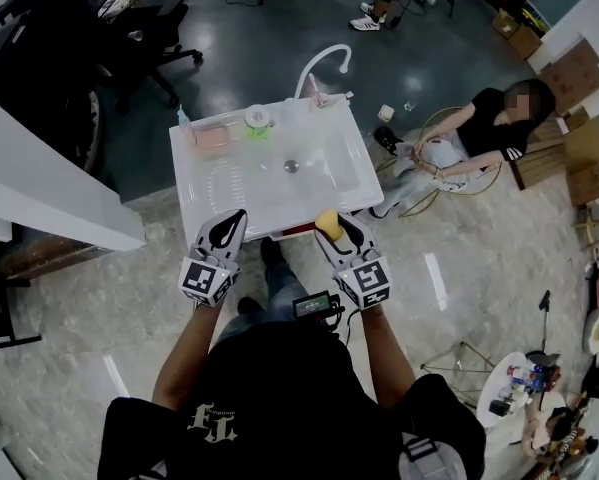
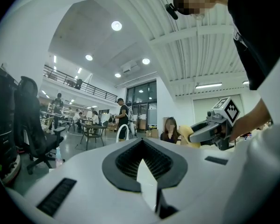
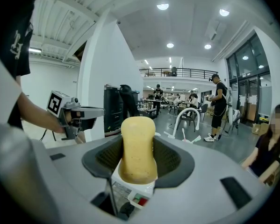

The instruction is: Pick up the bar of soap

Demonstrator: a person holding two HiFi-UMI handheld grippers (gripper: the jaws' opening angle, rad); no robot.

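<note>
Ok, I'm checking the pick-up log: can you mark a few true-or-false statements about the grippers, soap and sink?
The right gripper grips the yellow bar of soap. True.
The left gripper holds a sponge. False: nothing sits between its jaws.
The white sink has a curved white faucet. True.
The soap lies in the sink basin. False: the right gripper holds it at the sink's near edge.
</note>
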